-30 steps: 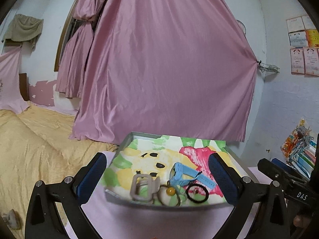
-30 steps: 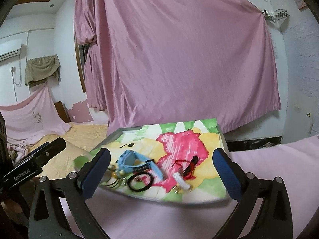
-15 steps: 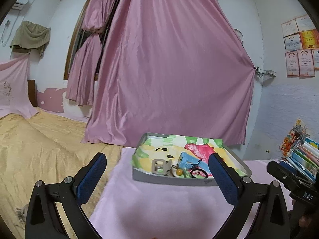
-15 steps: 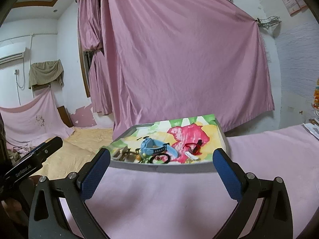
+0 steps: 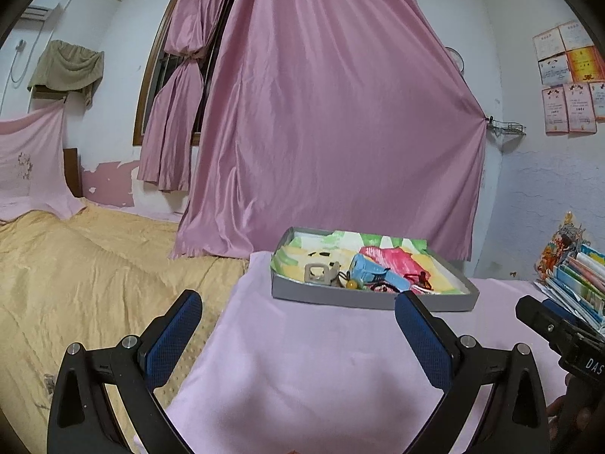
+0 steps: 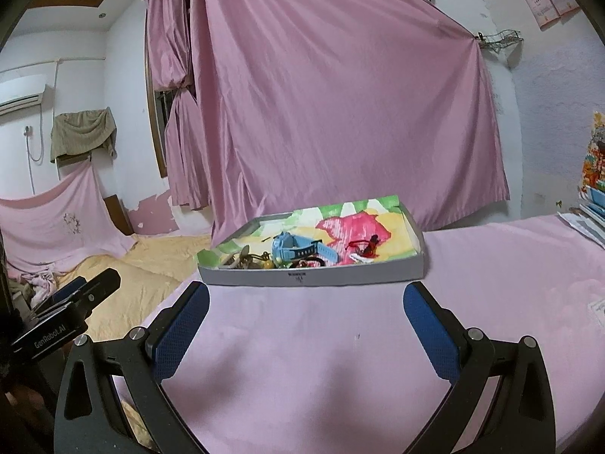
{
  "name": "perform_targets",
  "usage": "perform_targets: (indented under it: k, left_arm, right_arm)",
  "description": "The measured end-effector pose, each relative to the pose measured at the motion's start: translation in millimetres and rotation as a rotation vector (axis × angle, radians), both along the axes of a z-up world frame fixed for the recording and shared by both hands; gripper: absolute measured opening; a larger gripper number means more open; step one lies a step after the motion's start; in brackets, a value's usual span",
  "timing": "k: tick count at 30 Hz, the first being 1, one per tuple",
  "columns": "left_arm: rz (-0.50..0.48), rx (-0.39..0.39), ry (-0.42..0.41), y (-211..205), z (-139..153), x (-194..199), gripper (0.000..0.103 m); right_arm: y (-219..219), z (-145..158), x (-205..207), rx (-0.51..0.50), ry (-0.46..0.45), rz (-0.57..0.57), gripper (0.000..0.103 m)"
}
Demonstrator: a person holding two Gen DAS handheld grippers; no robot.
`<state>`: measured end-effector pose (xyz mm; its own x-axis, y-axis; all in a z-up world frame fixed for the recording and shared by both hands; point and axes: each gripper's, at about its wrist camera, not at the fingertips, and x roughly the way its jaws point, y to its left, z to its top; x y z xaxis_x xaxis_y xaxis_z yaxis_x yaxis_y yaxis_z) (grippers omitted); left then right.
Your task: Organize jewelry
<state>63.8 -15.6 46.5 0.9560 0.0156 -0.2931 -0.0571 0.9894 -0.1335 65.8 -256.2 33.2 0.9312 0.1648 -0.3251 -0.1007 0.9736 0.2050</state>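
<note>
MOTION: both grippers have backed away from shallow grey cardboard tray (image 6: 314,275) | STATE: left gripper (image 5: 298,331), right gripper (image 6: 306,319) spread, empty | ITEMS: blue plastic watch (image 6: 298,251) lies in tray | RISK: clustered pieces may snag together when lifted.

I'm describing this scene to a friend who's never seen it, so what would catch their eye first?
Probably the huge pink curtain draped across the back wall. Next, the shallow grey tray on the pink-covered table, lined with a bright cartoon print and holding a blue watch among small jewelry. In front of the tray, the left gripper and right gripper are both open and hold nothing.
</note>
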Motion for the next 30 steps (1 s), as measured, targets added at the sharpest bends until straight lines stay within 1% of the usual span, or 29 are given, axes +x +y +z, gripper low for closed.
perform_targets:
  k: [14,30]
  left_arm:
    - [0.003,0.0,0.012,-1.3,-5.5,1.3,0.102]
    - [0.012,0.009,0.015,-0.6,-6.9,3.8,0.103]
  right_arm:
    - [0.1,-3.3,4.0,0.005,0.022,-0.009,0.101]
    - [2.0,-3.7,4.2,0.004,0.023,-0.01,0.101]
